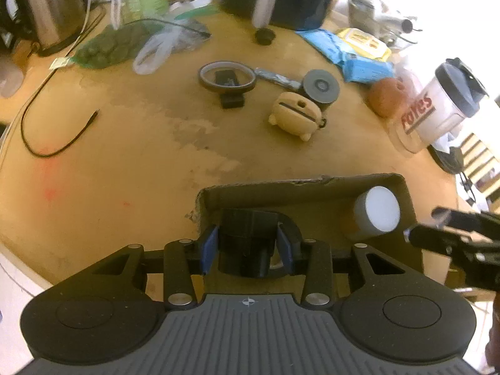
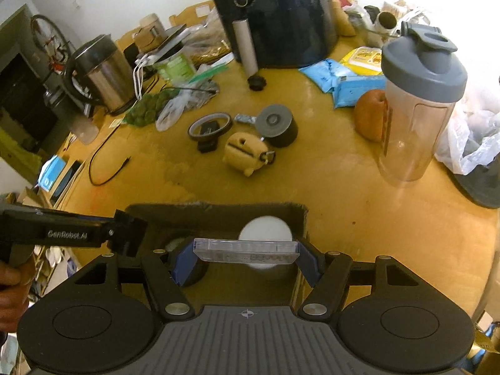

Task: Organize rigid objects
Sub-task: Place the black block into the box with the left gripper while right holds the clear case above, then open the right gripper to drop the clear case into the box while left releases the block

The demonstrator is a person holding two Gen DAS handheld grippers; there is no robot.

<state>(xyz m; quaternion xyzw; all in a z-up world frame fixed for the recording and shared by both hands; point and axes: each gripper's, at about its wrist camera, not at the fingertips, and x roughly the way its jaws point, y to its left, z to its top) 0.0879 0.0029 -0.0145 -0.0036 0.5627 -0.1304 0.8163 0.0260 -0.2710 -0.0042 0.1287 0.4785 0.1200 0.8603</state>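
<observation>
- Gripping a black block point(image 1: 247, 243) between blue pads point(image 1: 208, 250), left gripper point(image 1: 247, 251) hanging over the cardboard box point(image 1: 312, 184) at the near table edge.
- Clamping a clear plastic case point(image 2: 247, 250) crosswise, right gripper point(image 2: 247, 259) hanging over the same box, pads pressing on the case's two ends.
- Sitting inside the box: a grey cylinder with a white face point(image 1: 378, 212), against the right wall in the left view, half hidden behind the case in the right view.
- Standing on the wooden table point(image 1: 125, 162): a black air fryer point(image 2: 281, 15), a steel kettle point(image 2: 103, 72), a shaker bottle point(image 2: 418, 100) with red lettering, blurred, reading roughly "Pates" in the left view only.
- Lying mid-table, well apart from the box: a tape ring point(image 1: 226, 76), a tan figure-shaped case point(image 1: 295, 114), a grey-topped black cylinder point(image 1: 320, 89).
- Reading "GenRobot.AI" on the left gripper's side, in the right view only, with a hand point(image 2: 12, 284) holding it.
</observation>
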